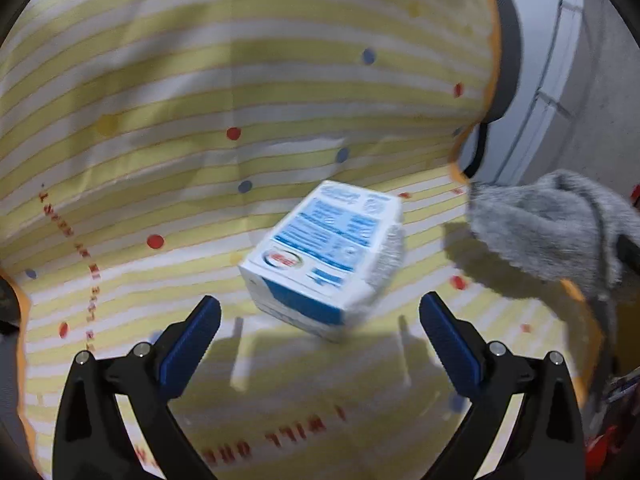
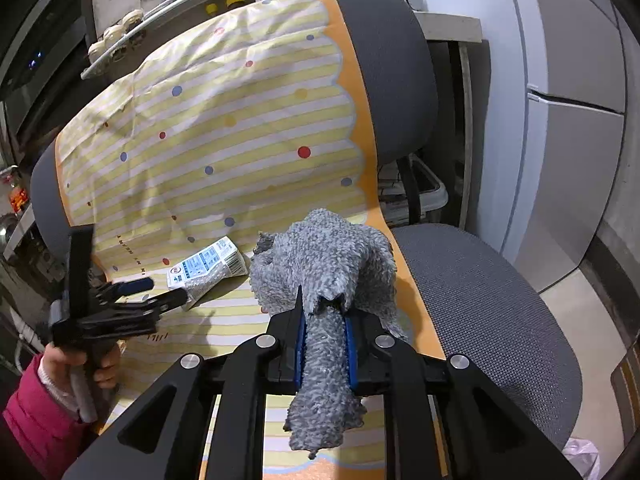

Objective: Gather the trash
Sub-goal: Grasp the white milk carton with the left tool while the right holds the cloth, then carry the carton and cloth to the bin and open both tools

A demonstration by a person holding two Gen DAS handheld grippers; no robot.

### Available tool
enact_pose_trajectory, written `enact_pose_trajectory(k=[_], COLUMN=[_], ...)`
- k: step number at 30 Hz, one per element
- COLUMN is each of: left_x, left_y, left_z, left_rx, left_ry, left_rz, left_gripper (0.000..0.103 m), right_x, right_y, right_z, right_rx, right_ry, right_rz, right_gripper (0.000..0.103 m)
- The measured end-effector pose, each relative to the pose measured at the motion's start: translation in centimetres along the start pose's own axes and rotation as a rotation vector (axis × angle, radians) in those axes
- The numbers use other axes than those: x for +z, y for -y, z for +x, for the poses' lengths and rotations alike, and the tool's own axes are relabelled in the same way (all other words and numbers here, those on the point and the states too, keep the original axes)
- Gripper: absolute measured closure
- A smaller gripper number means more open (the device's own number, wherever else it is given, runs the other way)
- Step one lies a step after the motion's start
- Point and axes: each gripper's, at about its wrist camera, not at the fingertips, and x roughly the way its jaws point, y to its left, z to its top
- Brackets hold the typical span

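Note:
A white and blue carton (image 1: 326, 258) lies on the striped yellow cloth (image 1: 200, 120) that covers the chair seat. My left gripper (image 1: 320, 320) is open, its blue pads either side of the carton's near end, not touching it. In the right wrist view the carton (image 2: 208, 266) lies left of centre with the left gripper (image 2: 160, 292) at it. My right gripper (image 2: 324, 332) is shut on a grey fluffy cloth (image 2: 324, 264) and holds it over the seat. The grey cloth also shows in the left wrist view (image 1: 552, 224) at the right.
The grey office chair (image 2: 480, 300) has its backrest (image 2: 388, 68) behind the striped cloth. A shelf with jars (image 2: 120, 36) stands at the back left. A grey cabinet (image 2: 572, 120) is at the right. A white bag (image 2: 582, 454) lies on the floor.

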Motion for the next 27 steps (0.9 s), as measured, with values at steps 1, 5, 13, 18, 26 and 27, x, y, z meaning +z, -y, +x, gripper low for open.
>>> enact_pose_trajectory(k=[1,5,13,18,26,27], left_x=[0.4,1.5,1.4,0.4,-2.5,-2.9], left_y=[-0.2,-1.0,0.8,3.9,7.8,8.3], left_z=[0.6,2.1,2.1,1.2,-5.2,-5.8], left_rx=[-0.001,-0.046,-0.146,-0.074,-0.054,-0.056], left_ry=[-0.020,-0.054,-0.060,-0.049,0.064,0.076], left_rz=[0.006,0.012,0.138,0.174,0.104,0.102], left_gripper=[0.006,0.006,0.016,0.034,0.035,0.035], right_x=[0.0,0.2,-0.2,-0.8,-2.6,-2.8], right_y=[0.0,0.4,1.1,1.5,3.0,3.2], right_z=[0.1,0.2,0.0,-1.4,-6.8,-7.3], right_rx=[0.004,0.003,0.003,-0.003,-0.046,-0.052], right_ry=[-0.003,-0.010,-0.022,-0.015,0.039,0.043], right_rz=[-0.004,-0.014,0.001,0.007,0.026,0.028], right_gripper=[0.085,0.084,0.084,0.084,0.086,0.086])
